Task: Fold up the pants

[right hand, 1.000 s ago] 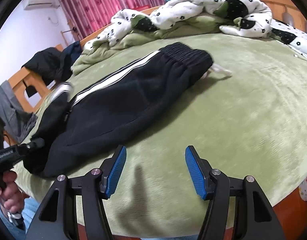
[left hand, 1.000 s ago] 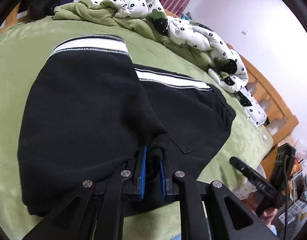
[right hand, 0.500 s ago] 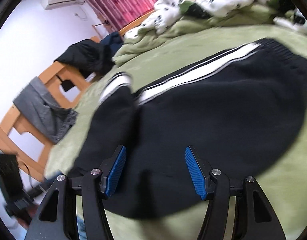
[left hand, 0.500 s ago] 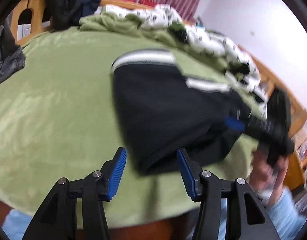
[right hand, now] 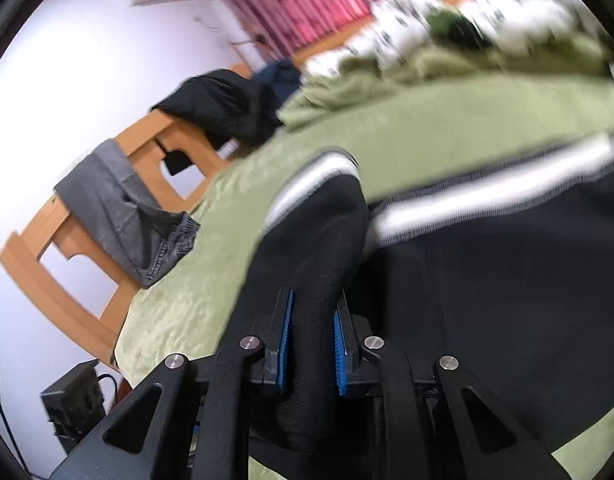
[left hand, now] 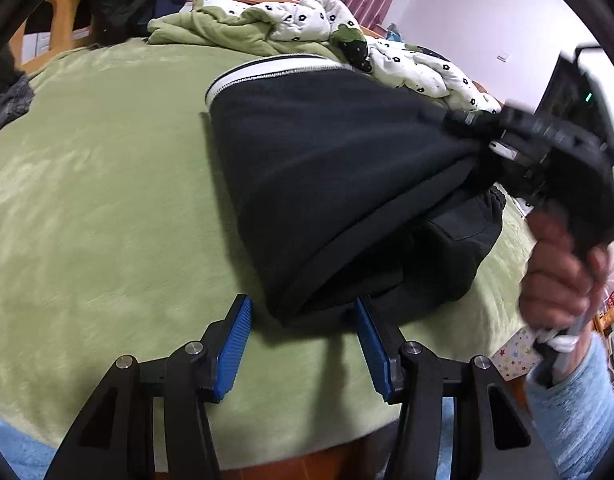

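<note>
Black pants (left hand: pixel 331 184) with a white side stripe lie partly folded on the green bed cover (left hand: pixel 91 208). My left gripper (left hand: pixel 303 340) is open, its blue pads either side of the near corner of the fold, not gripping. My right gripper (right hand: pixel 311 344) is shut on a bunch of the black pants (right hand: pixel 323 248); in the left wrist view it (left hand: pixel 479 128) holds the cloth's right edge raised off the bed. The white stripe (right hand: pixel 487 200) runs across the right wrist view.
A crumpled green and white flowered duvet (left hand: pixel 307 28) lies at the far side of the bed. A wooden bed frame (right hand: pixel 67 280) with grey pants (right hand: pixel 123 208) and dark clothes (right hand: pixel 223 108) draped over it runs along the left. A black box (right hand: pixel 71 404) sits on the floor.
My left gripper let go of the pants and opened, drawing back to the near corner. My right gripper swung over to the pants and shut on the cloth.
</note>
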